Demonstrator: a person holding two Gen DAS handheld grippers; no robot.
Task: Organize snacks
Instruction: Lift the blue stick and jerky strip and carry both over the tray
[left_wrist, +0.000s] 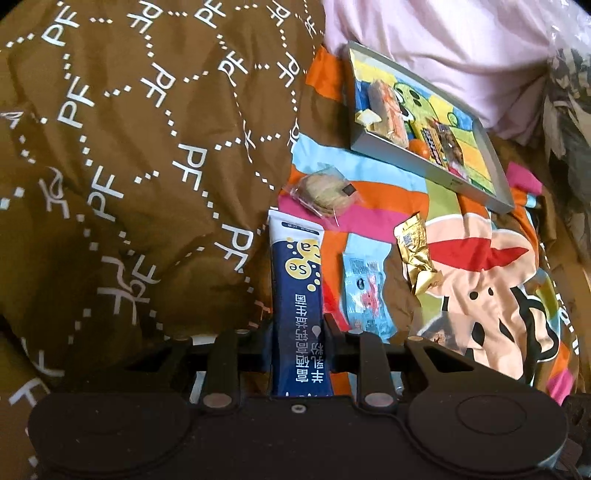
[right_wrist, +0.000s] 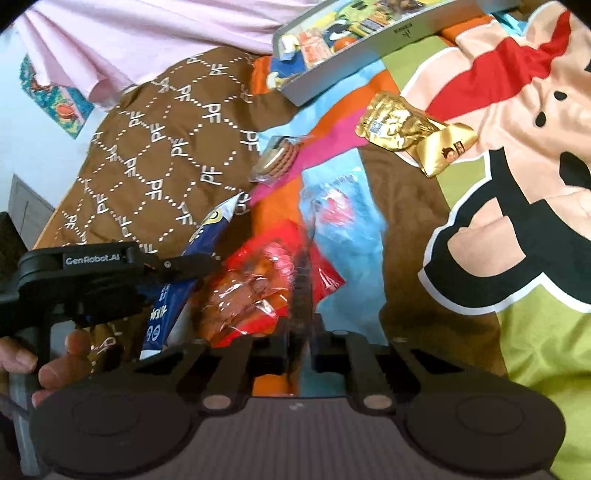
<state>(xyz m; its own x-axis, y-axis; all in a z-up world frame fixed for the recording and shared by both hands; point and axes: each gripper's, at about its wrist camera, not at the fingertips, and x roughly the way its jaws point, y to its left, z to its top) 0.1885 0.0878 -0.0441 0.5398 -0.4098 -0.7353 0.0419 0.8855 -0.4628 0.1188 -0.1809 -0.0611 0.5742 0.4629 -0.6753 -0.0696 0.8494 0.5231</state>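
Two snacks are in hand over a cartoon-print bedspread (left_wrist: 480, 280): the left gripper (left_wrist: 297, 325) pinches a long blue-and-white foil stick packet (left_wrist: 297, 295) low on its length, while the right gripper (right_wrist: 299, 332) is clamped on a crinkly red-and-clear plastic snack pouch (right_wrist: 266, 280). Both look light, soft and slippery, best held across a flat sealed edge. A grey shallow cardboard tray (left_wrist: 436, 173), already part-filled, lies beyond; a gold foil packet (left_wrist: 415, 254), a pale blue sachet (left_wrist: 365, 291) and a clear-wrapped biscuit stack (left_wrist: 325, 192) lie loose between.

bedspread (left_wrist: 476, 258) with tray (left_wrist: 424, 162), snacks (left_wrist: 415, 251)
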